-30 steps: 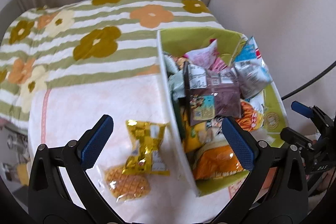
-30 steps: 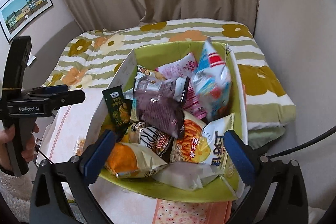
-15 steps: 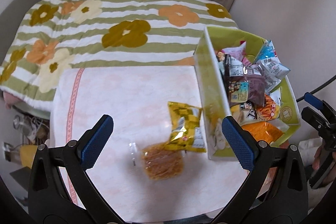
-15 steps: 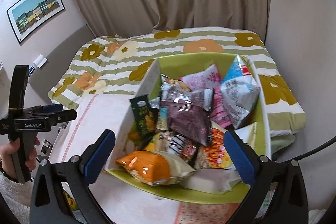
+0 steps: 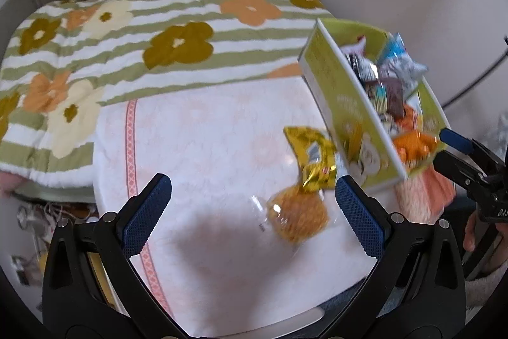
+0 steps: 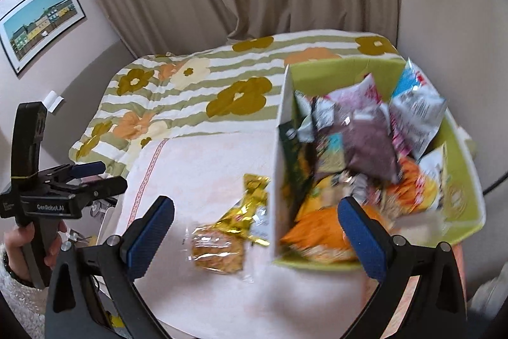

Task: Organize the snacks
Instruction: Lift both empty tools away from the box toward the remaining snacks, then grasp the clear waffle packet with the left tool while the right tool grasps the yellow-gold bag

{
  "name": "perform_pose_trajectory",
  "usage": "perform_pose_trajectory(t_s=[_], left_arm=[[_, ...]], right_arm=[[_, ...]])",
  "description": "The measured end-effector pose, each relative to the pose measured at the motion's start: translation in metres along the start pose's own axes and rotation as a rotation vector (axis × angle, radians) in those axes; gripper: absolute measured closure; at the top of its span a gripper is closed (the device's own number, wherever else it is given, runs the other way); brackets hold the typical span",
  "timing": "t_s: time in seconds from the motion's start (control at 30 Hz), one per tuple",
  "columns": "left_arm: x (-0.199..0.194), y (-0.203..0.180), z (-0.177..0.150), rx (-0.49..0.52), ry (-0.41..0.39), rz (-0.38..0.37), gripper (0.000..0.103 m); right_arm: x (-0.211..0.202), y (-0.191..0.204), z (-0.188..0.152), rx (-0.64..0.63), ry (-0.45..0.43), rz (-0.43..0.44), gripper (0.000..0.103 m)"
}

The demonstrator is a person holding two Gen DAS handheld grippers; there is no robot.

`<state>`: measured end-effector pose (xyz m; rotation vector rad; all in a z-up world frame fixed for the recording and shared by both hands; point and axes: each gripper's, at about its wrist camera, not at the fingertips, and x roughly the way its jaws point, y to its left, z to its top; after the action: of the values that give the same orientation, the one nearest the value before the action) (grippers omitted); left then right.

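box [image 6: 460, 205] at table's [image 5: 206, 148] right is packed with snacks; gold pack [image 5: 312, 161] and cracker pack [image 5: 297, 216] left out beside it. left tongs [image 5: 250, 212] and right tongs [image 6: 254, 231] wide, empty.

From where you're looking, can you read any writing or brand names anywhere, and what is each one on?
"GenRobot.AI": on the side of the left tongs, seen from the right camera.
"DAS": partly cut off, on the body of the right tongs, seen from the left camera.
Snack packets in the green box: printing is there, but too blurred to read.
Gold packet on the table: small label, unreadable.
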<state>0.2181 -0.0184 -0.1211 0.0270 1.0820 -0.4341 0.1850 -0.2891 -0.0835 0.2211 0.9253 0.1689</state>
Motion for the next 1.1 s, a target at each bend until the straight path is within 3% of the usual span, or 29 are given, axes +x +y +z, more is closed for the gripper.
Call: perform_pose_trajectory(t_s=[0.17, 0.5, 0.73, 0.9, 1.1], left_arm=[[0.016, 0.003, -0.009, 0.120, 0.047, -0.067, 0.001], [0.084, -0.055, -0.042, 0.587, 0.192, -0.208, 0.001], [0.138, -0.077, -0.056, 0.687, 0.288, -0.235, 0.001], [0.167, -0.087, -0.060, 0.729, 0.317, -0.211, 0.001], [0.177, -0.093, -0.063, 0.771, 0.271, -0.170, 0.001]], right_arm=[[0.008, 0.017, -0.019, 0.050, 0.014, -0.054, 0.000], [0.023, 0.004, -0.059, 0.132, 0.086, -0.141, 0.000], [0.047, -0.010, -0.083, 0.135, 0.156, -0.151, 0.000], [0.062, -0.017, -0.098, 0.161, 0.189, -0.130, 0.000], [0.074, -0.017, -0.104, 0.186, 0.205, -0.112, 0.000]])
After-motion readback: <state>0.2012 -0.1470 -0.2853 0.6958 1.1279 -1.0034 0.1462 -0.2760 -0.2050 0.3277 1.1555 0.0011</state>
